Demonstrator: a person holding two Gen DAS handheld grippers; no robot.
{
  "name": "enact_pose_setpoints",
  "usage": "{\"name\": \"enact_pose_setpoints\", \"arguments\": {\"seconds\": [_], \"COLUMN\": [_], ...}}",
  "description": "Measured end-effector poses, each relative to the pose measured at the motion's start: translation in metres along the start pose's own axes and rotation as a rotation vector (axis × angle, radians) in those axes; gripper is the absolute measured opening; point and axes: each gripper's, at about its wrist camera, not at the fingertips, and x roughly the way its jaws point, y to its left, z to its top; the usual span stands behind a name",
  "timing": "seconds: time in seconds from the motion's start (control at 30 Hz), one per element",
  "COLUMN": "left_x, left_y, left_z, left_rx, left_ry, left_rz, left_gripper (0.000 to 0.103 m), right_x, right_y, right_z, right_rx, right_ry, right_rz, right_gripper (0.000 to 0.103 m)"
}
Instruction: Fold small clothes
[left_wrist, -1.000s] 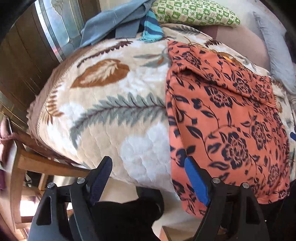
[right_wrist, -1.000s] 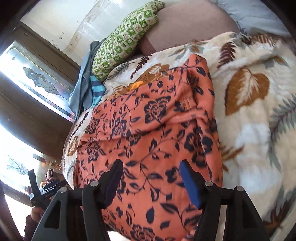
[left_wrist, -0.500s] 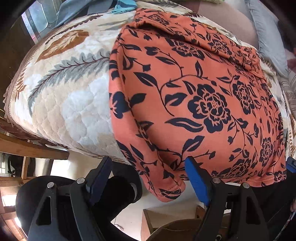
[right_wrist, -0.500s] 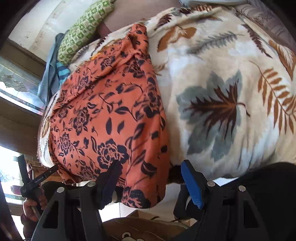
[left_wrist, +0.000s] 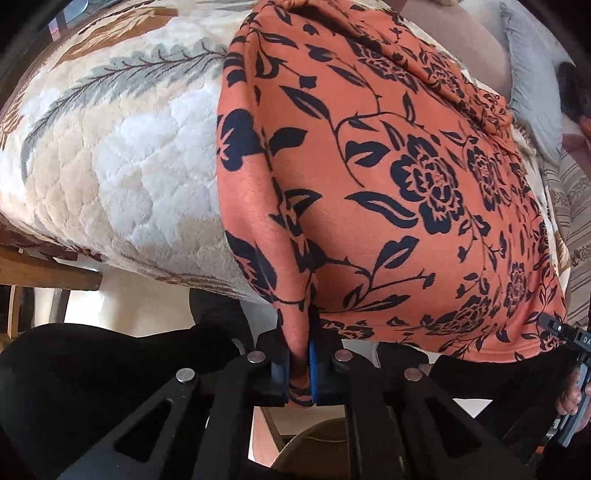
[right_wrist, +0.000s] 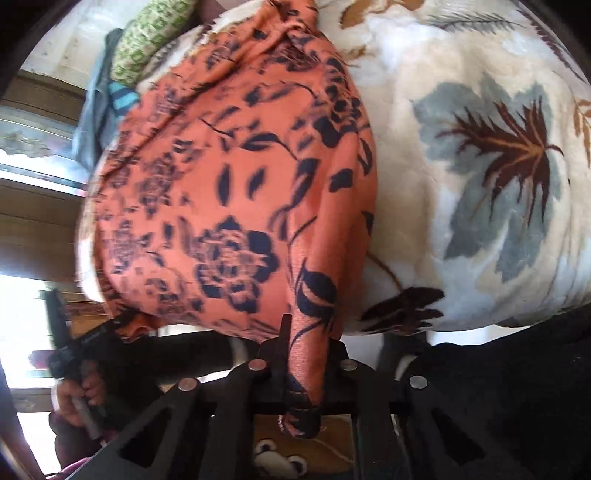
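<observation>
Orange floral garment (left_wrist: 369, 155) spread over leaf-patterned blanket (left_wrist: 122, 166), hem hanging off the near edge. Left gripper (left_wrist: 300, 363) clamped on hem's left corner. Right gripper (right_wrist: 304, 373) pinching right corner.

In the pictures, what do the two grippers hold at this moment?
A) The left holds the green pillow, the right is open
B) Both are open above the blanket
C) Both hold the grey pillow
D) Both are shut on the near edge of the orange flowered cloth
D: the left gripper and the right gripper each pinch a bunched corner of the orange cloth at the bed's near edge.
</observation>
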Motion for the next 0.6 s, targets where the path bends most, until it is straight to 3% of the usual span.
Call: {"name": "enact_pose_setpoints", "arguments": {"seconds": [0.1, 0.17, 0.3, 0.43, 0.6], "left_x": [-0.025, -0.047, -0.091, -0.120, -0.119], "left_y": [0.002, 0.006, 0.011, 0.019, 0.018], "left_z": [0.007, 0.017, 0.056, 0.115, 0.212], "left_rx": [0.023, 0.017, 0.006, -0.010, -0.036], "left_ry": [-0.034, -0.063, -0.141, -0.201, -0.212], "left_rz": [-0.046, -0.116, -0.211, -0.262, -0.227], "left_gripper": [0.007, 0.007, 0.007, 0.007, 0.007], "right_x": [-0.033, -0.054, -0.084, -0.098, -0.091], "right_y": [0.005, 0.008, 0.006, 0.002, -0.005], "right_z": [0.009, 0.017, 0.046, 0.092, 0.176], "right_rx": [0.003, 0.004, 0.041, 0.087, 0.179], "right_ry": [-0.064, -0.115, -0.231, -0.329, -0.430], "right_rz": [0.177, 0.271, 0.429, 0.458, 0.430], "right_gripper": [0.008, 0.008, 0.008, 0.008, 0.008]}}
